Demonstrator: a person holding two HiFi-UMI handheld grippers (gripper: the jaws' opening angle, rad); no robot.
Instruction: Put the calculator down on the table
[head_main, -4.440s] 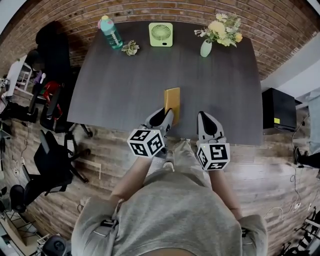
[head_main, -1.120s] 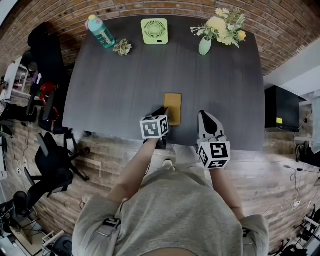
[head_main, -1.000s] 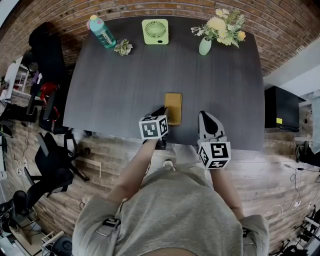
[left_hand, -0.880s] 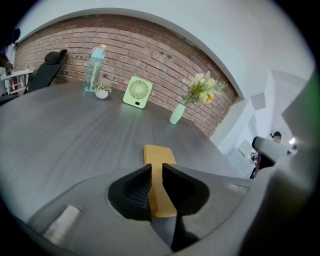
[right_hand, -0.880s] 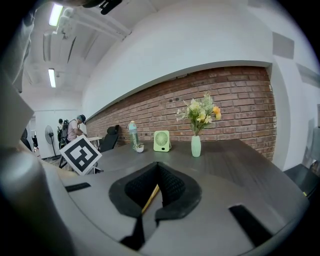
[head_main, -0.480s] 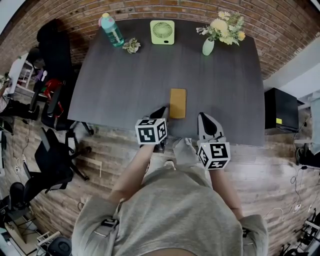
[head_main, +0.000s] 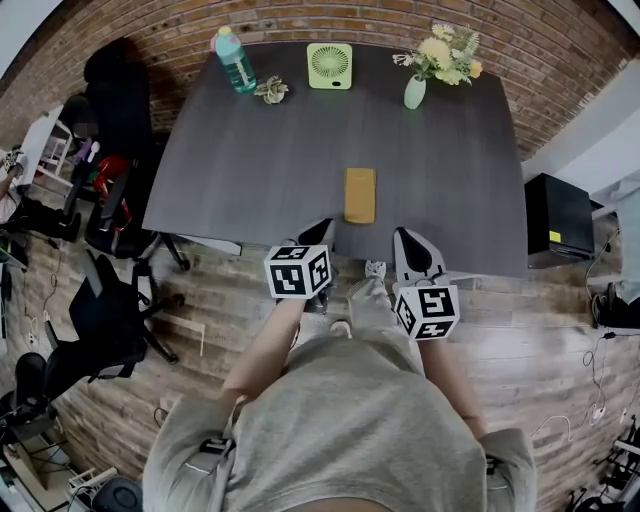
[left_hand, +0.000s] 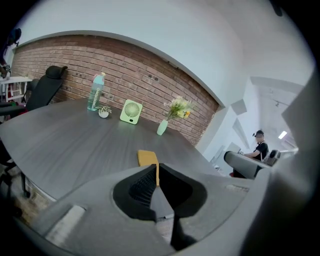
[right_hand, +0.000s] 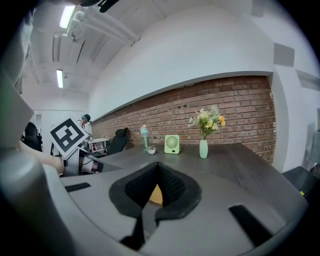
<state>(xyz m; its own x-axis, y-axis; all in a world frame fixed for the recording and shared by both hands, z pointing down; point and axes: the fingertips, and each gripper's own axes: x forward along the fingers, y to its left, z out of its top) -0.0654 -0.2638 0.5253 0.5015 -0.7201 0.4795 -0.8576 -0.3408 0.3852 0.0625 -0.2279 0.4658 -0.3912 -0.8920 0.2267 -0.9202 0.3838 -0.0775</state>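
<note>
Bottle (head_main: 235, 62), small plant (head_main: 270, 91), fan (head_main: 329, 65), flower vase (head_main: 413, 93)

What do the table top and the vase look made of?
The table top: dark grey, matte, with fine grain streaks; looks like wood or wood-look laminate. The vase: pale green, smooth; probably glazed ceramic or glass, can't tell which.

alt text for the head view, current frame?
Yellow calculator lies flat on a dark table, free of both tongs. Left tongs and right tongs are held at the near edge. Bottle, plant, fan and vase line the far edge.
</note>
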